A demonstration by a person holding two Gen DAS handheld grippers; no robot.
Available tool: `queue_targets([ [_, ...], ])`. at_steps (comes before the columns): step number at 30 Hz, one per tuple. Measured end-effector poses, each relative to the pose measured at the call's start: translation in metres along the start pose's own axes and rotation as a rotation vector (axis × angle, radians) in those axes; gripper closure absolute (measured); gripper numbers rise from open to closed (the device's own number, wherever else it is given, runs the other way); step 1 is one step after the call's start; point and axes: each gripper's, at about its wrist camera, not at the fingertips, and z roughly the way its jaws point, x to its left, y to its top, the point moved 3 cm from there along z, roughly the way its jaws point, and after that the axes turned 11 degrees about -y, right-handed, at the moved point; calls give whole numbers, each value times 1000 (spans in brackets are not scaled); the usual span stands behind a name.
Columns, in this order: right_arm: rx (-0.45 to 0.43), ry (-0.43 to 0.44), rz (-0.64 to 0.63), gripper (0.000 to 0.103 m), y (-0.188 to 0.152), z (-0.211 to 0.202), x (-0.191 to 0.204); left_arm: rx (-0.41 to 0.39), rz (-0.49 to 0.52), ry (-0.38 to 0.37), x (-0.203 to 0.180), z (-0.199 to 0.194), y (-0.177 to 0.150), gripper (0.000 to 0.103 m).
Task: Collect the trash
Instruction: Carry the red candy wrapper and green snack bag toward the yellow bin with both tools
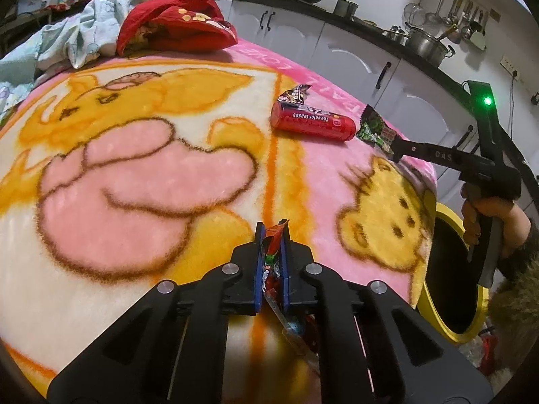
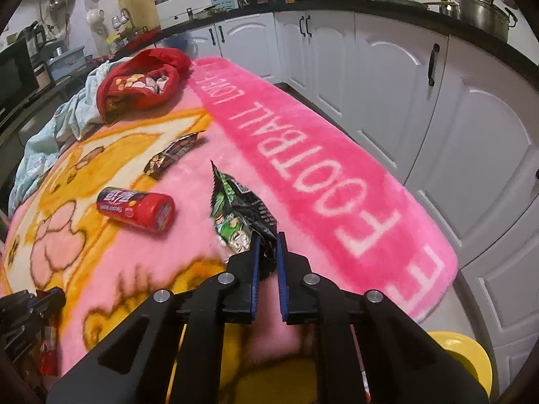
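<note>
The left hand-held gripper (image 1: pixel 272 235) is clamped on a red, multicoloured wrapper (image 1: pixel 273 252) over the pink cartoon blanket (image 1: pixel 134 175), well in front of the red can (image 1: pixel 313 122) lying on its side. The right hand-held gripper (image 2: pixel 267 240) is clamped on the corner of a green-and-black snack bag (image 2: pixel 232 212) just right of that can, and a dark wrapper (image 2: pixel 173 155) lies just beyond the can. A yellow-rimmed bin (image 1: pixel 451 269) stands off the blanket's right edge.
</note>
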Motion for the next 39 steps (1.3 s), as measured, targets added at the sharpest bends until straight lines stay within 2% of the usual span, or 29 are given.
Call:
queue_targets([
  [11,-20,36,2,96,-17,-36,3,-57,12,-15,-8,-19,9,100],
  [24,-75,92,-32,96,-32,-96,17,-93,78,-62,-44,-26,21,100],
  [39,-118,85,30,96,-58,-147,-13,-120,169,-114,-95,-26,35,99],
])
